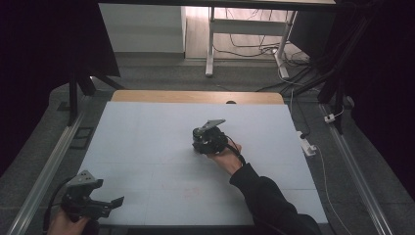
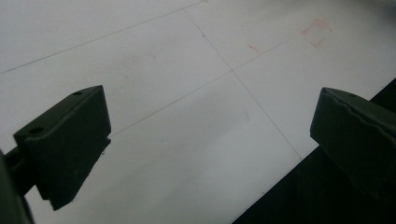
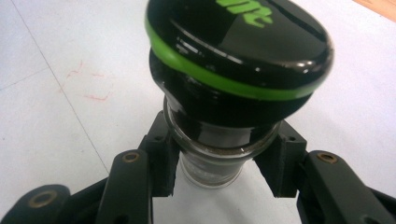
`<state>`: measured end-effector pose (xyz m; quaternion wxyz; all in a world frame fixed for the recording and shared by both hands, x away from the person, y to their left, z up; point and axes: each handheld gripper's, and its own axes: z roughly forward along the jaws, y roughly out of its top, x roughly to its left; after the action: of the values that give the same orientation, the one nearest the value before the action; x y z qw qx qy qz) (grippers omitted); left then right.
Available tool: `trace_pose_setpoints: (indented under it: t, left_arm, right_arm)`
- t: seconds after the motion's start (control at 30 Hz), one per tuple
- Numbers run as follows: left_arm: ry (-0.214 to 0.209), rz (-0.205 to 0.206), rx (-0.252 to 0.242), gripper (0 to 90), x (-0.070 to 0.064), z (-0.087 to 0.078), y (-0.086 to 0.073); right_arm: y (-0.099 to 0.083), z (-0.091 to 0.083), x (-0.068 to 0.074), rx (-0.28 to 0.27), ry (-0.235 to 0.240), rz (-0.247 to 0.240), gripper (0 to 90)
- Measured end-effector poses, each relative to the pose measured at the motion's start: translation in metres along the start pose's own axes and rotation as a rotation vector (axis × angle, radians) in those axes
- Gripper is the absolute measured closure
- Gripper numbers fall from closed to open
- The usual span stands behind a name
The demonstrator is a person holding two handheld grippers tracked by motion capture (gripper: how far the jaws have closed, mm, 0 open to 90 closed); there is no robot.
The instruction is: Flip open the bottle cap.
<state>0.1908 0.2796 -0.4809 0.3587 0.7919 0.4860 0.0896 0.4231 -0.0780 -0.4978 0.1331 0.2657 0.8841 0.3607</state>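
- The right tongs point(image 3: 219, 175) are clenched on a small glass jar point(image 3: 210, 165), their black jaws pressing its clear neck from both sides just under the cap point(image 3: 240, 51).
- The cap is glossy black with a green ring and green lettering.
- From above, the right tongs point(image 1: 208, 139) sit near the middle of the white desk point(image 1: 147, 142), with the jar hidden from that camera.
- The left tongs point(image 1: 105, 203) are released, jaws wide apart, over the desk's near left corner.
- Faint red marks point(image 2: 317, 32) show on the desk.

You can see green lettering on the black cap point(image 3: 243, 42) at the frame's top, but it is cropped and unreadable.
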Motion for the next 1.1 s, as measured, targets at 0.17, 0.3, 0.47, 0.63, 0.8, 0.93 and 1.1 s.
trace_pose_setpoints:
  t: [0.17,0.3,0.47,0.63,0.8,0.93,1.1]
  left_arm:
    - [-0.010,-0.011,-0.004,0.1,0.001,-0.001,0.000]
    - [-0.029,-0.015,-0.019,0.1,0.002,-0.001,0.001]
    - [-0.032,-0.003,-0.031,0.1,0.002,0.000,0.003]
    - [-0.037,0.015,-0.052,0.0,0.002,-0.001,0.006]
    - [-0.036,0.026,-0.051,0.0,0.002,0.001,0.010]
    - [-0.054,0.042,-0.049,0.0,0.002,0.005,0.015]
    - [-0.098,0.086,-0.068,0.0,0.001,0.012,0.023]
  right_arm:
    - [0.000,0.000,0.000,0.000,0.003,0.002,52.3]
    - [0.000,0.000,0.000,0.000,0.003,0.001,52.3]
    - [0.000,0.000,0.000,0.000,0.006,0.004,52.3]
    - [0.000,0.000,-0.001,0.001,0.008,0.003,52.3]
    - [0.000,0.000,-0.001,0.003,0.009,0.000,52.3]
    - [0.000,0.000,-0.001,0.003,0.009,-0.005,52.3]
    - [0.000,0.000,-0.001,0.003,0.011,-0.003,52.3]
